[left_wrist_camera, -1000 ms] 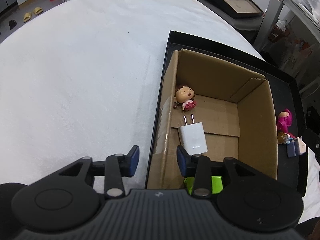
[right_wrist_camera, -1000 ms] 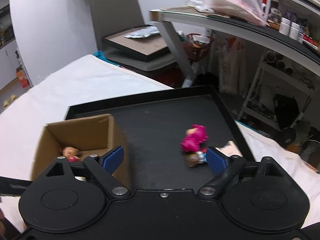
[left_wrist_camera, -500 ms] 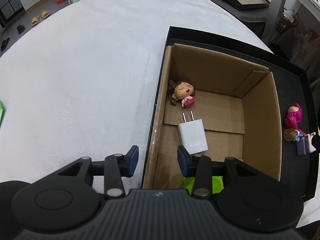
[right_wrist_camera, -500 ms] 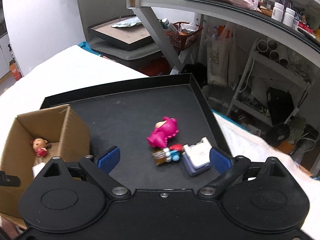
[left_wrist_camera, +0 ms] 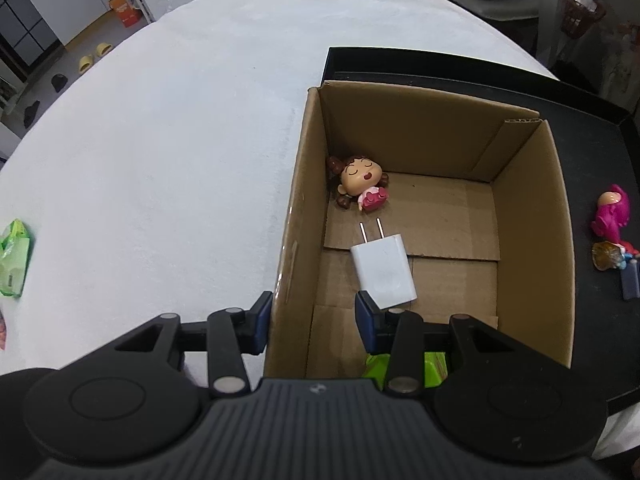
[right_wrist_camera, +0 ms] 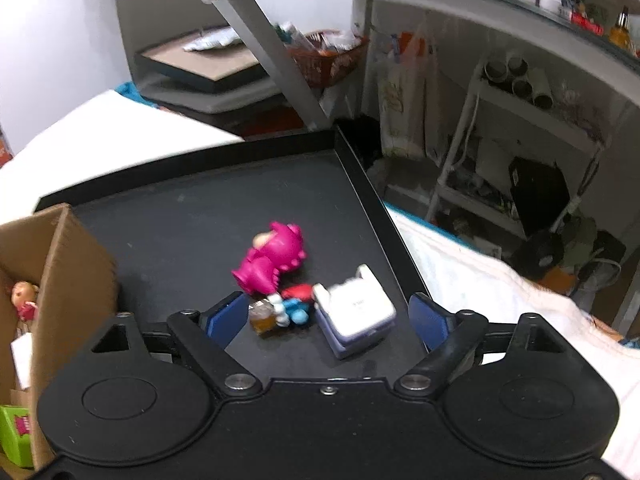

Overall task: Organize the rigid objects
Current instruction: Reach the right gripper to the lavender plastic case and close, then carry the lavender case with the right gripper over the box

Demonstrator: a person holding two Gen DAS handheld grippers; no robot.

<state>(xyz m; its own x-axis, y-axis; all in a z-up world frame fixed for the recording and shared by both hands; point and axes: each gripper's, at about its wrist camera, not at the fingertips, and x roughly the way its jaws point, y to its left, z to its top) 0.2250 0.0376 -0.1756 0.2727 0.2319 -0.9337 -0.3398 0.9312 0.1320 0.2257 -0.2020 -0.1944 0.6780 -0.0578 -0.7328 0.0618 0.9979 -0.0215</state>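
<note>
Cardboard box (left_wrist_camera: 528, 216) on black tray (right_wrist_camera: 224, 184): doll (left_wrist_camera: 360, 184), charger (left_wrist_camera: 384, 272) inside. Outside, clustered: pink figure (right_wrist_camera: 272, 260), small figure (right_wrist_camera: 288, 308), white case (right_wrist_camera: 356, 312). Right gripper (right_wrist_camera: 324, 316) spread, empty; left gripper (left_wrist_camera: 314, 318) spread, astride box wall. Risk: tight cluster, fingers may knock neighbours.

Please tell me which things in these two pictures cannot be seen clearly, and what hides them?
- Green item, left wrist view: mostly behind the left gripper; what it is stays unclear.
- Small figure, right wrist view: motion blur hides its details.
- Blue-white case, left wrist view: cut by the right edge.
- Green packet, left wrist view: cut by the left edge.
</note>
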